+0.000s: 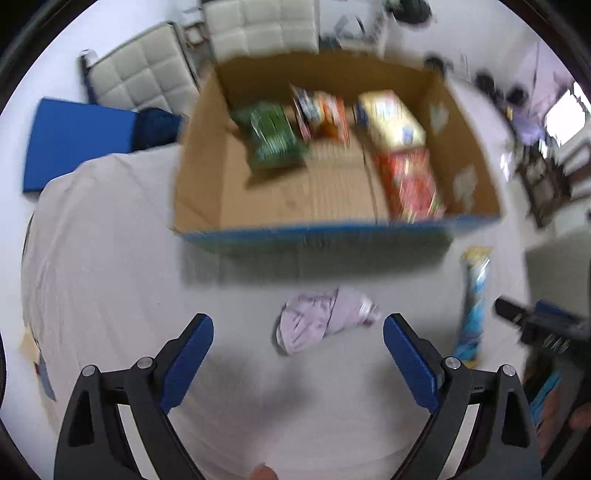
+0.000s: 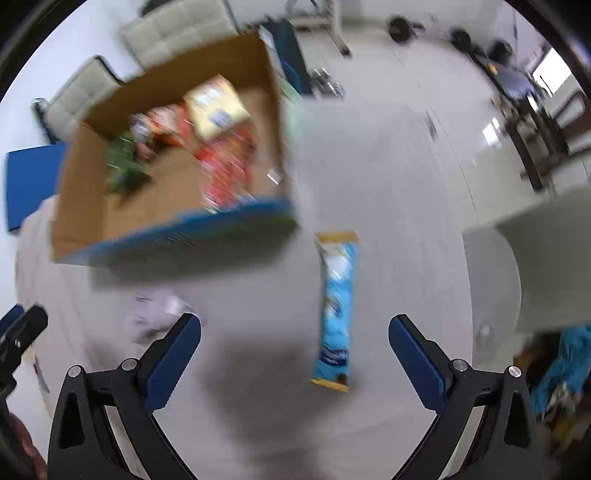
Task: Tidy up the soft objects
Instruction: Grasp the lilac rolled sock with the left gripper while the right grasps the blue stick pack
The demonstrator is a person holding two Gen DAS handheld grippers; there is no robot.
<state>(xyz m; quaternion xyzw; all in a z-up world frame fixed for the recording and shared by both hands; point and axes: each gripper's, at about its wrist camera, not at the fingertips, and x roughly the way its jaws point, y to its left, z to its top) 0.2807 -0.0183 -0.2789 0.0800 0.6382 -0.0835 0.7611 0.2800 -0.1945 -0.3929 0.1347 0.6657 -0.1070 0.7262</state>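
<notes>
An open cardboard box (image 1: pixel 199 173) stands on the white-covered table; it also shows in the right wrist view (image 2: pixel 81 184). It holds a green packet (image 1: pixel 273 136), a yellow packet (image 1: pixel 391 118), a red packet (image 1: pixel 410 184) and an orange one. A crumpled lilac packet (image 1: pixel 321 317) lies in front of the box, just ahead of my open, empty left gripper (image 1: pixel 297 332). A long blue snack packet (image 2: pixel 336 310) lies on the table between the fingers of my open, empty right gripper (image 2: pixel 293 332); it also shows in the left wrist view (image 1: pixel 472 306).
White padded chairs (image 1: pixel 144 77) stand behind the box. A blue mat (image 1: pixel 77 144) lies on the floor at left. A grey bin (image 2: pixel 535 258) stands at right. Dark gym equipment (image 2: pixel 402 27) sits on the far floor.
</notes>
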